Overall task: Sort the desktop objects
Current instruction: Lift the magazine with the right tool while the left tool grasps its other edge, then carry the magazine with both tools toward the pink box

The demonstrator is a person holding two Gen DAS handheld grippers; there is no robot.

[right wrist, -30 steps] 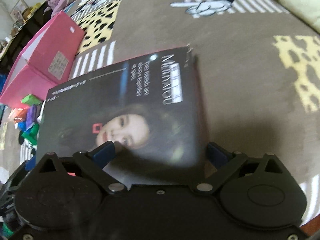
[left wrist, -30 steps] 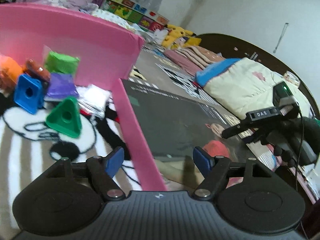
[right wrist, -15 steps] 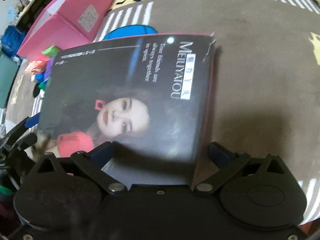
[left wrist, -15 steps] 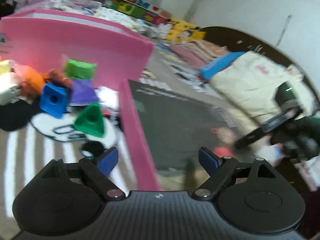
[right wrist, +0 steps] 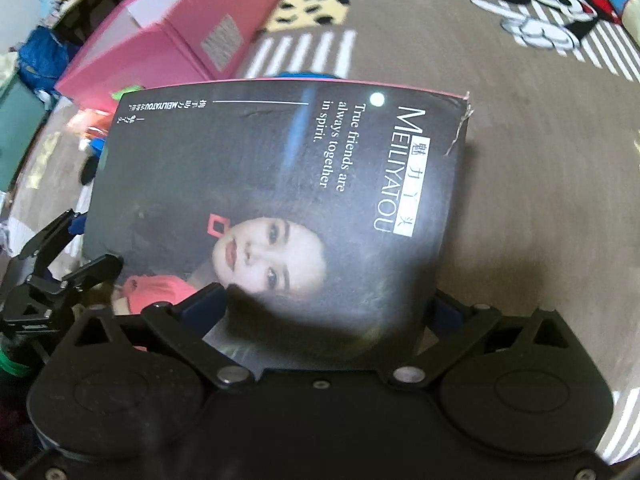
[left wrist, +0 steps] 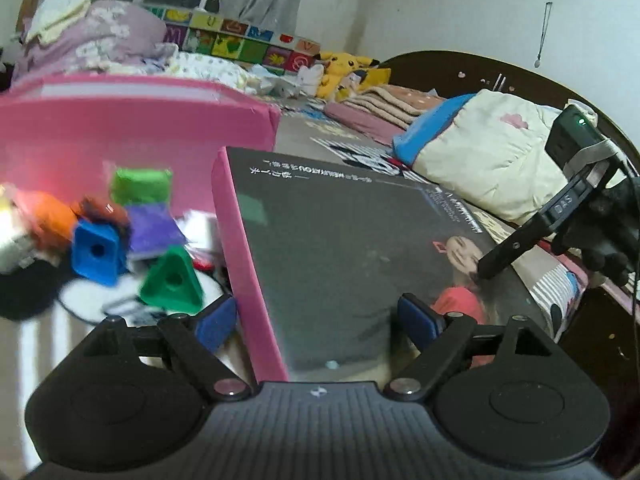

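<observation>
A flat box lid (left wrist: 340, 248) with a black printed top and pink sides fills both views; it also shows in the right wrist view (right wrist: 288, 208). My left gripper (left wrist: 316, 320) straddles its near corner with the blue pads wide apart. My right gripper (right wrist: 324, 308) straddles the opposite end, pads wide apart around the lid. The lid is tilted, raised off the rug. A heap of small toys lies left of it: a green triangle block (left wrist: 172, 280), a blue square block (left wrist: 96, 252), purple (left wrist: 152, 228) and green (left wrist: 140, 186) packets.
A large pink box (left wrist: 132, 120) stands behind the toys; it shows in the right wrist view (right wrist: 176, 36). A patterned rug (right wrist: 540, 160) covers the floor. Folded bedding (left wrist: 492, 152) and plush toys (left wrist: 348, 64) lie at the back right.
The lid has risen and tilted between both grippers, and more of its black top shows. The left view has swung so the toys sit lower left.
</observation>
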